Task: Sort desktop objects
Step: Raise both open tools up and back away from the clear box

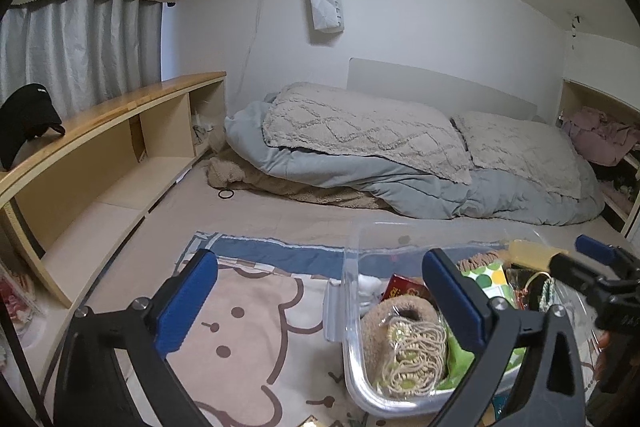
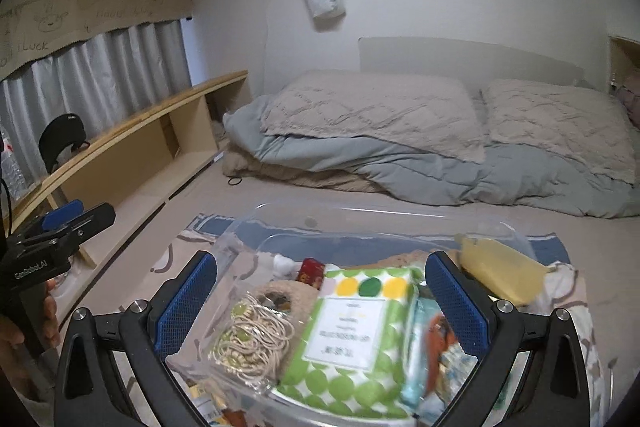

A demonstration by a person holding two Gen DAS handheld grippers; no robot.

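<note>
Two tools stand wide apart with nothing between their pads. At lower left of the left wrist view, the left tool [image 1: 320,299] hangs over a bear-print cloth [image 1: 256,311] on the bed. Right of centre, a clear plastic bin [image 1: 356,383] holds a beaded string bundle [image 1: 412,351]. In the right wrist view, the right tool [image 2: 320,303] frames the green dotted packet [image 2: 352,331]; a yellow bottle [image 2: 500,271] lies at right.

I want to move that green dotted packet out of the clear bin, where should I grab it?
Grip the green dotted packet across its long side edges, coming from above. It lies flat on top of the clutter in the clear bin, label up, so probably nothing blocks those edges.
</note>
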